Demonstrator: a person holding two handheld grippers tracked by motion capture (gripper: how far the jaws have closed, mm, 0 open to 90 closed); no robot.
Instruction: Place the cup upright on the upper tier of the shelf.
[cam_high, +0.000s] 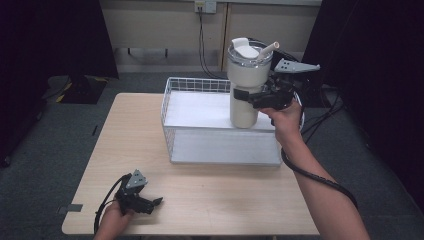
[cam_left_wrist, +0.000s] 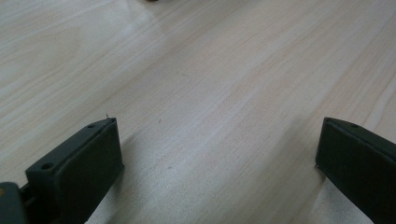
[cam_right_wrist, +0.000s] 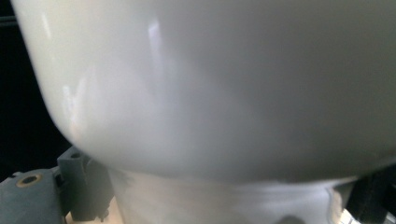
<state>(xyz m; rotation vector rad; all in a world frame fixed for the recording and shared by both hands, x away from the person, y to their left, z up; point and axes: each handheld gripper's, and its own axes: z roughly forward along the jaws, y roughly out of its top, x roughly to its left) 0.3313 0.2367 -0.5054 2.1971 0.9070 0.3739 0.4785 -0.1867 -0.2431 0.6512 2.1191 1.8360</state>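
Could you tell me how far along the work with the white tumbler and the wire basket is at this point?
Done: the right gripper is clamped on the white tumbler, which is upright over the wire basket. In hand: whether its base rests on the basket floor or is being carried cannot be told. Left: letting go. The left gripper sits open and idle on the table.

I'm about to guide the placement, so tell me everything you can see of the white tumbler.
The white tumbler is a tall cream cup, wide above and narrower toward its base, glossy like coated metal or plastic. A clear lid with a white slider closes it, and a pale straw leans out to the right. It stands upright at the right end of the wire basket; whether its base touches the floor is unclear. The right gripper clamps its narrower lower body.
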